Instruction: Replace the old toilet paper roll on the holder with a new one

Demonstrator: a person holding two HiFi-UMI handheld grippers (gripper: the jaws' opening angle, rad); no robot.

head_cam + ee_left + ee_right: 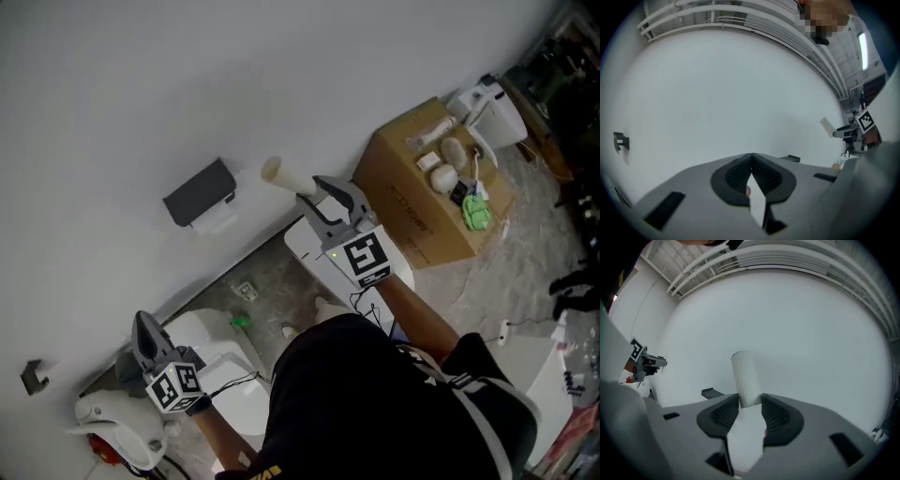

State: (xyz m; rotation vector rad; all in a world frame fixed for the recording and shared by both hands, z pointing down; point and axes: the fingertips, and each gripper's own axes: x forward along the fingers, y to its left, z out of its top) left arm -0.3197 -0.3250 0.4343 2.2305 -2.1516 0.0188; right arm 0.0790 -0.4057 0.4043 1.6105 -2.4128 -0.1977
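**Head view:** the right gripper [311, 190] pointed at the white wall, its jaws partly open and clamped on one end of a pale cardboard toilet-roll tube [277, 173]. The tube stuck out beyond the tips, just right of the dark grey wall-mounted paper holder [199, 191] and apart from it. Something white showed under the holder's cover. The left gripper [142, 323] hung low at the left, well apart, probably kept out of the way.

**Left gripper view:** its jaws met fully with nothing between them. The tube appeared small at the far right, in side profile.

**Right gripper view:** ribbed pads [776, 416] pressed both sides of the tube's near end, a grip the head view could not confirm. Holding it by the end probably left the rest of its length free. Only the head view showed a brown cardboard box [412, 202] of oddments
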